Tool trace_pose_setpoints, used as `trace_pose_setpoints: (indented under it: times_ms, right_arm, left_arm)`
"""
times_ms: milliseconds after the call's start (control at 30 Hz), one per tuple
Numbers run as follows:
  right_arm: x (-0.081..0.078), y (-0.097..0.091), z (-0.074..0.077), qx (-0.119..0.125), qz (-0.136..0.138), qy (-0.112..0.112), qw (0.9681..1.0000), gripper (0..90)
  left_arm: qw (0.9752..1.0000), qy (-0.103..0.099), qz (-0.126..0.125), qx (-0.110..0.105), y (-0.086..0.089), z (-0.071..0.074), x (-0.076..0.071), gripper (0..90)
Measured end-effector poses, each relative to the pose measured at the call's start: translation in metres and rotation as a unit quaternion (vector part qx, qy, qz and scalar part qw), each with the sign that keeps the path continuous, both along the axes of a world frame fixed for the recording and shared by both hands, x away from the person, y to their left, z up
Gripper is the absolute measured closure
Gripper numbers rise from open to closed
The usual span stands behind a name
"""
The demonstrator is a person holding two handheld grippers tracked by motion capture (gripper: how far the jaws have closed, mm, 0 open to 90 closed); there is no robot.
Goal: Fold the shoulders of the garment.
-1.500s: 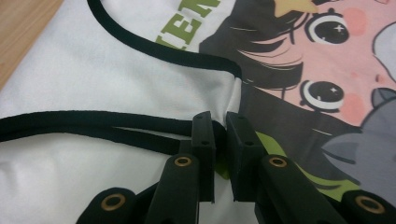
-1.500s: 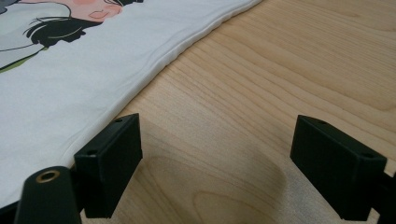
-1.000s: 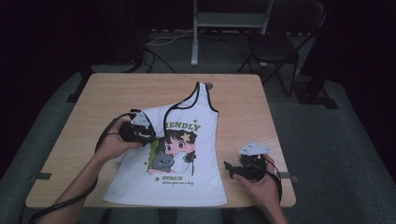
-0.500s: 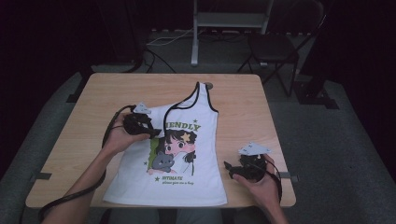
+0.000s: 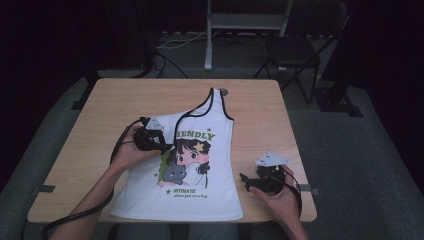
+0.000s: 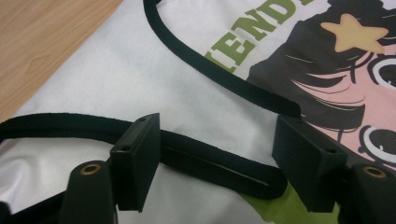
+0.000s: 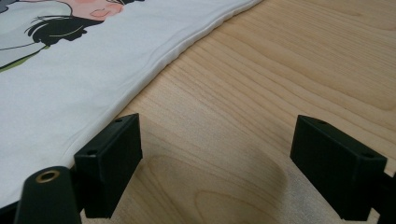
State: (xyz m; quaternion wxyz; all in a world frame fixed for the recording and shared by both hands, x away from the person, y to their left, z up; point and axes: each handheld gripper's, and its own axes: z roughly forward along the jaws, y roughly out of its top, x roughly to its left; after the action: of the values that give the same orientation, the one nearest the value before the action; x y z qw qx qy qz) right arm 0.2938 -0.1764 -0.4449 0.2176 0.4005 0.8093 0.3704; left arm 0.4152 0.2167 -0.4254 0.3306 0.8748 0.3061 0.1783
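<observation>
Lying on wooden table [image 5: 115,100], white tank top [image 5: 200,190], dark room, grey carpet [image 5: 360,165]

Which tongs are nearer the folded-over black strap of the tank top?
Left. The left tongs sit on the tank top, open jaws straddling the strap. The right tongs rest open on the bare table beside the shirt's right edge, away from the strap.

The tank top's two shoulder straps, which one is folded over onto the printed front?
The left shoulder strap, under the left gripper: it lies folded across the tank top toward the lettering. The right shoulder strap still points straight up toward the table's far edge.
</observation>
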Motion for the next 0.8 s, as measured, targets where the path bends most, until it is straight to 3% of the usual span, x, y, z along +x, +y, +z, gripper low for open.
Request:
trace_pose_setpoints:
  times_ms: [67,100,200,400,567,800]
  right_arm:
    - [0.000,0.000,0.000,0.001,-0.001,0.000,1.0000,16.1]
    - [0.000,0.000,0.000,0.001,-0.001,0.001,1.0000,16.1]
    - [0.001,0.000,0.000,-0.001,0.000,0.003,1.0000,16.1]
    - [0.000,0.000,0.000,0.000,0.001,0.003,1.0000,16.0]
    - [0.000,0.000,0.000,-0.001,0.001,0.004,1.0000,16.0]
    - [0.000,0.000,0.000,-0.001,0.000,0.004,1.0000,16.0]
  left_arm:
    - [0.9989,0.014,-0.004,-0.043,0.005,0.000,0.000,18.8]
    - [0.9982,0.016,-0.009,-0.057,0.007,0.001,-0.002,18.8]
    - [0.9976,0.005,0.001,-0.068,0.014,0.005,-0.006,18.8]
    - [0.9917,-0.015,0.029,-0.124,0.033,0.018,-0.015,18.8]
    - [0.9889,-0.039,0.052,-0.134,0.047,0.026,-0.020,18.8]
    - [0.9853,-0.056,0.073,-0.144,0.065,0.035,-0.028,18.8]
